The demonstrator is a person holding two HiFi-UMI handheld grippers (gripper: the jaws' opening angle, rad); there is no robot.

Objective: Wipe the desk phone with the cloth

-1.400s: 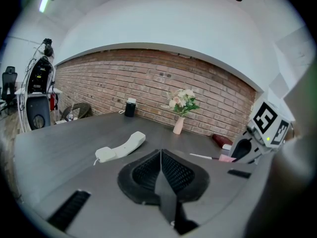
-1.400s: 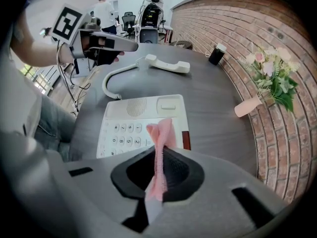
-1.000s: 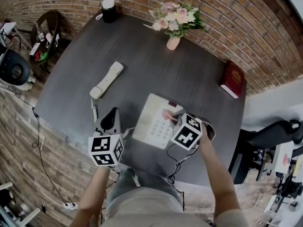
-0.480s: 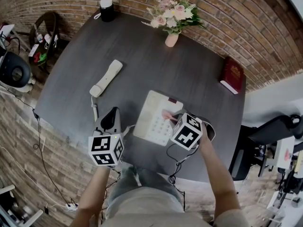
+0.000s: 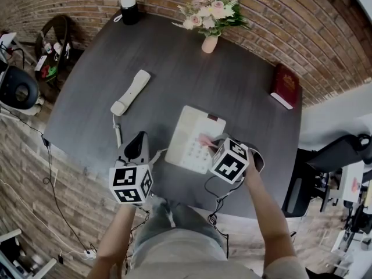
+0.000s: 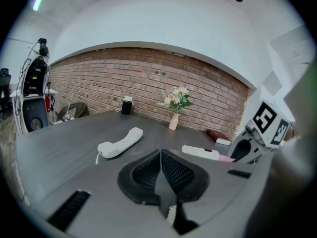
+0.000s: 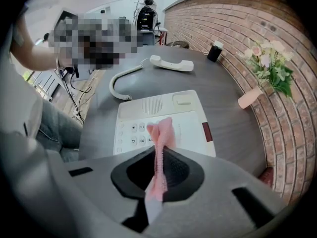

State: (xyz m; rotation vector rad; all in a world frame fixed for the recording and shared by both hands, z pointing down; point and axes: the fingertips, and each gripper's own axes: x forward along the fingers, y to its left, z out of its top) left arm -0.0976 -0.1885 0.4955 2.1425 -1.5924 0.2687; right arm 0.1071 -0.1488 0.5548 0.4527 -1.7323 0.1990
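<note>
cloth [image 7: 162, 130] in right gripper [image 7: 161, 152] jaws slid nearer on desk phone [image 7: 190, 128]; left gripper [image 6: 161, 155] closed, empty

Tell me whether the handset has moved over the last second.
No. The handset keeps the same spot and angle relative to the vase and the black cup. Only the whole view drifts slightly.

Head view: your right gripper [image 5: 214, 149] covers near right corner of desk phone [image 5: 189, 129]; key labels too small to read. Dark container [image 5: 129, 9] at surface's far corner: kind unclear. Right gripper view: lower end of pink cloth [image 7: 161, 135] lost between fingers [image 7: 185, 175]; gripper body hides phone's bottom key rows; red book [image 7: 266, 176] blurred, cut off near picture's rim. Left gripper view: phone edge-on, its right end behind your right gripper.
</note>
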